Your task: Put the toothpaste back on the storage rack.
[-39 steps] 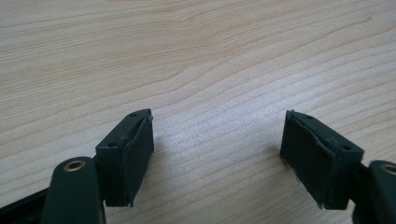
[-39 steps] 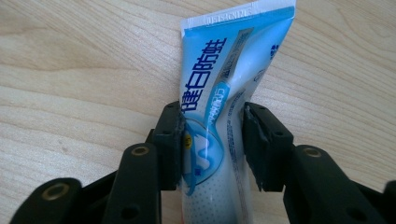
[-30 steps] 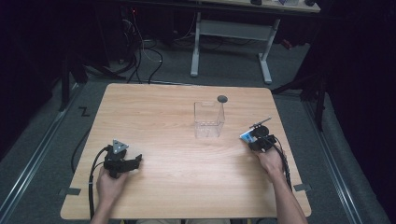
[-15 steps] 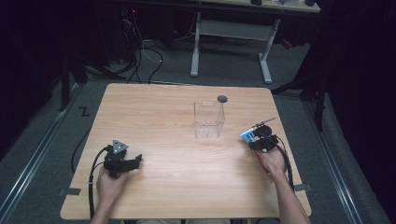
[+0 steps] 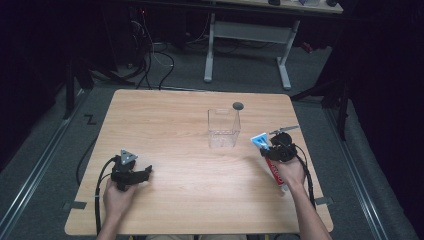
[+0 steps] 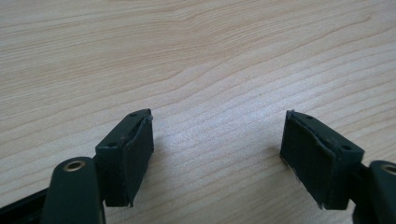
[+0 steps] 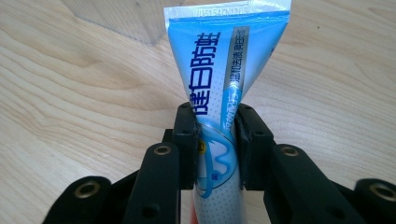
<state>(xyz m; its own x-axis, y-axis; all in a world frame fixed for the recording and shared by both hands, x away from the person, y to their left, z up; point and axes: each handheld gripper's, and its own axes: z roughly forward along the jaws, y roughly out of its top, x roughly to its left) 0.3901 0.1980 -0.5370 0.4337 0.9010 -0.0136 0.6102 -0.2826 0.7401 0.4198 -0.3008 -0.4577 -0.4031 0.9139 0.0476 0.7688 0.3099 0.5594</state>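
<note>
A blue-and-white toothpaste tube (image 7: 224, 60) with a red lower part (image 5: 274, 172) is clamped across its middle by my right gripper (image 7: 217, 135), which is shut on it. The tube's flat crimped end (image 5: 260, 140) points away from the hand toward a clear plastic box (image 5: 224, 129). In the high view my right gripper (image 5: 272, 149) is near the table's right edge, just right of the box. My left gripper (image 5: 146, 173) rests at the front left of the wooden table (image 5: 170, 115). It stands open (image 6: 217, 154) with bare wood between its pads (image 6: 128, 158).
A small dark disc (image 5: 238, 105) lies on the table just behind the clear box. Cables trail from both grippers off the front edge. A white desk frame (image 5: 245, 30) stands on the floor beyond the table.
My right hand has risen slightly with the tube held in its jaws. The left gripper has stayed where it was.
</note>
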